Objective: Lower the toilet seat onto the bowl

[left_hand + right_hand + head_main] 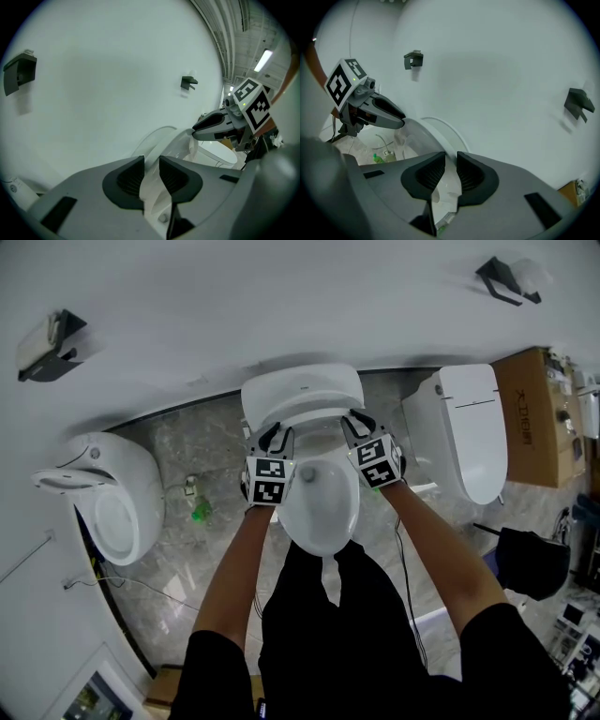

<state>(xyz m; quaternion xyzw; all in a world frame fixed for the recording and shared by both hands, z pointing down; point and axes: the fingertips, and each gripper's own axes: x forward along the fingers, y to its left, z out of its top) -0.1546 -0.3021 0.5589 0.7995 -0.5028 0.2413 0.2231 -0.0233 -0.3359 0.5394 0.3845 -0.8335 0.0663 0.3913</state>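
White wall (281, 296) and grey marbled floor (178, 456) are seen from the head view, with three toilets ranged along the wall. At the middle one the toilet seat (302, 395) is raised off the bowl (319, 512) and leans back toward the wall. The left gripper (274, 439) is set at the seat's left edge and the right gripper (361, 427) at its right edge, each held on an outstretched arm. How the jaws stand is not shown from above; that is given only by the gripper views. In the left gripper view, the left gripper (151, 161) has its dark ribbed pads close together with the white edge of the toilet seat (152, 187) pinched between them, and the right gripper (206, 129) is seen across the seat with its tip on the far rim. In the right gripper view, the right gripper (451, 157) is likewise closed on the curved rim of the toilet seat (436, 136), with the left gripper (389, 115) opposite. A green bottle (201, 512) on the floor is picked up by the head view and again by the right gripper view (377, 159), but not by the left gripper view. A ceiling light strip (263, 60) is shown by the left gripper view alone. A cardboard box (530, 413) beside the right-hand toilet (469, 427) is plain only from above.
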